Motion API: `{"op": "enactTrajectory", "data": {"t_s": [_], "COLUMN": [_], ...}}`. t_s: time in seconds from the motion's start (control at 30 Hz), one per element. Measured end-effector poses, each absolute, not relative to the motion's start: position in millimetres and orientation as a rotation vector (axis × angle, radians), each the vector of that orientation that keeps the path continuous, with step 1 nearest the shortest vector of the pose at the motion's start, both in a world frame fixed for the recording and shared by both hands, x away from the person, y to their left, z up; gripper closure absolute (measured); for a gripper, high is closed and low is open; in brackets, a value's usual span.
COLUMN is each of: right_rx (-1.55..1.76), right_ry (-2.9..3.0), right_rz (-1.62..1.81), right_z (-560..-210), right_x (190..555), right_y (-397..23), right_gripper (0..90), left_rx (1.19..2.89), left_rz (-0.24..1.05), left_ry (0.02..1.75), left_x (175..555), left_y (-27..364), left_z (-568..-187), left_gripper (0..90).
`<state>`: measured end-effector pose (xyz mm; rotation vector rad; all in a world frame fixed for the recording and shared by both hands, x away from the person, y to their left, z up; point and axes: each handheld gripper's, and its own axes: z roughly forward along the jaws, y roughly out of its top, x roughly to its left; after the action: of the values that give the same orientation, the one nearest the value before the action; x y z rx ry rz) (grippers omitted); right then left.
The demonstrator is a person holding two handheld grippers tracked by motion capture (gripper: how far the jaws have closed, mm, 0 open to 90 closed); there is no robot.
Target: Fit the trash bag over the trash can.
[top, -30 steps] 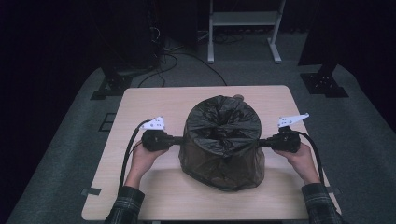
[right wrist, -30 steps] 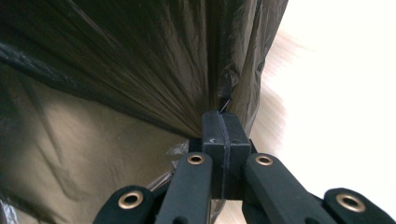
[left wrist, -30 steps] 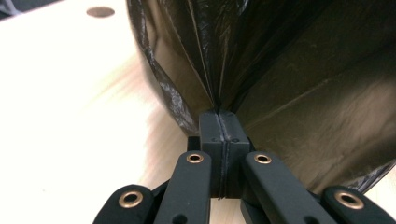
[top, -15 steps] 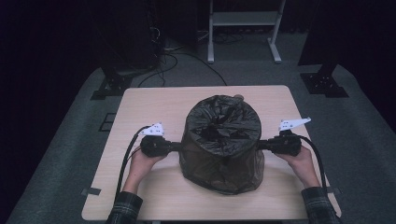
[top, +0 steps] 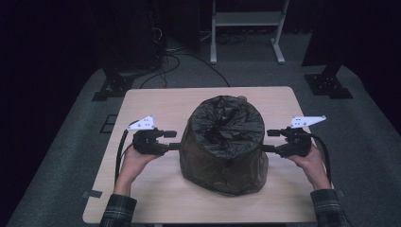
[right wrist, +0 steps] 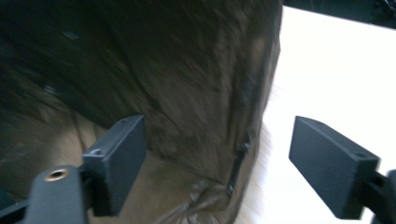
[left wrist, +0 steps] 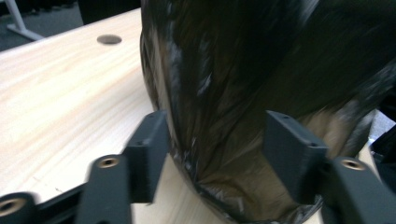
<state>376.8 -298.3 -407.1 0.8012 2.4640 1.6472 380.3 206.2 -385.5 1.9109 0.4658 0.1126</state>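
A bin draped in a black plastic bag [top: 222, 142] stands upright mid-table on the wooden table [top: 156, 104]. My left gripper [top: 172, 140] sits at the bag's left side, and its jaws have just been opening. In the left gripper view the bag [left wrist: 243, 70] hangs between the spread jaws of that gripper [left wrist: 219, 158] with no pad pressing on it. My right gripper [top: 269, 140] is at the bag's right side, and its jaws have also just been opening. In the right gripper view the bag's edge [right wrist: 163, 70] lies loose between the wide jaws of that gripper [right wrist: 226, 161].
A round cable hole [left wrist: 109, 39] is in the table beyond the bag. On the floor past the far edge are a white stand [top: 246, 28], cables [top: 189, 56] and black stand feet [top: 328, 85]. Bare tabletop lies on both sides of the bin.
Both grippers were shut on the bag's sides; now both stand open and have let it go. Both hands have risen a little and drawn slightly away from the bin.
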Motion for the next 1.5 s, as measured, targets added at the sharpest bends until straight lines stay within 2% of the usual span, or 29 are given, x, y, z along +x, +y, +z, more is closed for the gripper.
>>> {"op": "enactTrajectory", "data": {"t_s": [0.07,0.4,0.97,1.5], "right_rx": [0.769,0.633,0.486,0.486], "right_ry": [2.464,2.487,2.54,2.545], "right_rz": [1.668,1.738,1.763,1.736], "right_z": [-402.9,-389.5,-385.7,-384.2], "right_x": [375.9,376.9,378.2,381.0], "right_y": [-296.1,-284.7,-256.1,-222.4], "right_gripper": [10.2,9.7,9.5,9.5], "left_rx": [1.893,1.892,1.933,2.009], "left_rz": [0.112,0.131,0.158,0.146], "left_ry": [0.454,0.41,0.297,0.245], "left_x": [378.6,374.5,378.9,390.5], "left_y": [207.0,187.5,144.2,104.6], "left_z": [-376.1,-337.1,-291.5,-269.5], "left_gripper": [28.6,0.0,0.0,0.0]}}
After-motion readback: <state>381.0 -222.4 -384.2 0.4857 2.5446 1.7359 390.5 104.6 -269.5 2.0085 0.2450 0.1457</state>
